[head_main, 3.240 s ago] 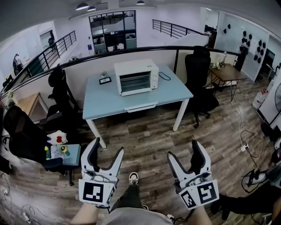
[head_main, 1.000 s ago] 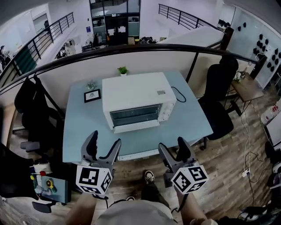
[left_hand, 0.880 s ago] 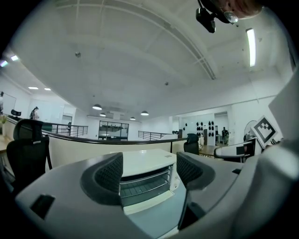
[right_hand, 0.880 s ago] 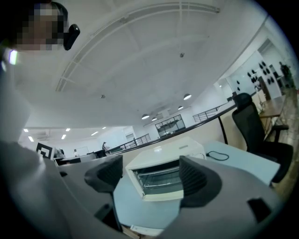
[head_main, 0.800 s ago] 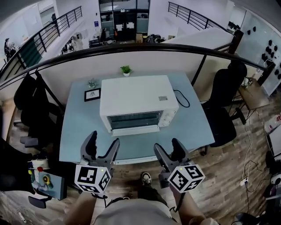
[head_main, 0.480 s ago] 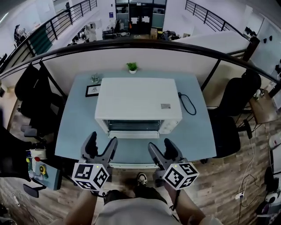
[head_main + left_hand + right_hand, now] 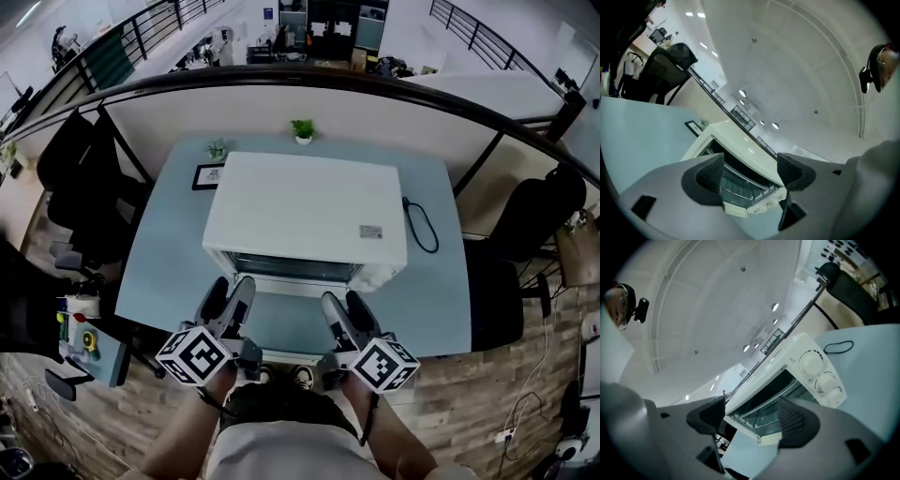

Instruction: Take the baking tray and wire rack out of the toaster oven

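Observation:
A white toaster oven stands in the middle of the pale blue table, its glass door closed. Thin rack bars show through the glass; the baking tray is hidden inside. My left gripper hovers over the table just in front of the door's left half, open and empty. My right gripper hovers in front of the door's right half, its jaws closing slightly with nothing between them. The right gripper view shows the oven's knobs beside the door.
Behind the oven on the table are a small picture frame and two little plants. A black power cable loops at the oven's right. Office chairs stand at the table's left and right. A partition wall runs behind.
The view has closed in on the table. Both grippers have moved forward and down, from the table's front edge to just before the oven door, and have rolled.

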Motion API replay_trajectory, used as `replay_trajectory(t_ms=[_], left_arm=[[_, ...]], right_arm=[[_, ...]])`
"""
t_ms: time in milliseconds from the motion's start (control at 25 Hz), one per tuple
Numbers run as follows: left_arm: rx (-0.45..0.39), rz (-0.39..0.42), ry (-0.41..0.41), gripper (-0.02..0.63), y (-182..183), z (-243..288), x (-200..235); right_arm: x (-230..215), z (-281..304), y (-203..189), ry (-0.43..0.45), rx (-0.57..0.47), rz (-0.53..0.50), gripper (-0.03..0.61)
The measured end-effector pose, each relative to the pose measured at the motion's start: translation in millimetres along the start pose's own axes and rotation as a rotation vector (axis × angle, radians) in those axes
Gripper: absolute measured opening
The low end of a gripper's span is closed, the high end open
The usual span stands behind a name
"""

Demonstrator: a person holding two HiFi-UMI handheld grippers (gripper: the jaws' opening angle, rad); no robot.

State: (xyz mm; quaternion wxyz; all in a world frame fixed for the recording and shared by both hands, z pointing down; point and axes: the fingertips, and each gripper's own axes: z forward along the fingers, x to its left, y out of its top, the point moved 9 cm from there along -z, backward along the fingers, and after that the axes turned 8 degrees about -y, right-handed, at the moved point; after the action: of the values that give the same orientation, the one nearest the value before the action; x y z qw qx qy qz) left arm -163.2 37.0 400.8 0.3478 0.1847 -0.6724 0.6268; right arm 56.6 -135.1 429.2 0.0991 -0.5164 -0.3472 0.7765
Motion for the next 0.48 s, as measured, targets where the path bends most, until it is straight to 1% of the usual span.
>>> replay_trajectory(t_ms=[80, 120, 280, 400, 480], left_arm=[[0.022, 0.006, -0.009, 0.347, -9, 10, 8], [0.03, -0.009, -0.015, 0.346, -13, 14, 13], [0.034, -0.133, -0.036, 0.347, -32, 29, 38], [0.036, -0.255, -0.07, 0.345, -48, 45, 55], [0.034, -0.306, -0.081, 0.345, -56, 54, 67]], right_arm=[[-7, 10, -5, 0.006, -0.008, 0.042, 0.338], [-11, 15, -7, 0.005, -0.015, 0.061, 0.336], [-27, 33, -15, -0.011, -0.047, 0.116, 0.324], [-38, 45, -20, -0.013, -0.068, 0.143, 0.319], [-45, 53, -22, -0.005, -0.087, 0.156, 0.318]])
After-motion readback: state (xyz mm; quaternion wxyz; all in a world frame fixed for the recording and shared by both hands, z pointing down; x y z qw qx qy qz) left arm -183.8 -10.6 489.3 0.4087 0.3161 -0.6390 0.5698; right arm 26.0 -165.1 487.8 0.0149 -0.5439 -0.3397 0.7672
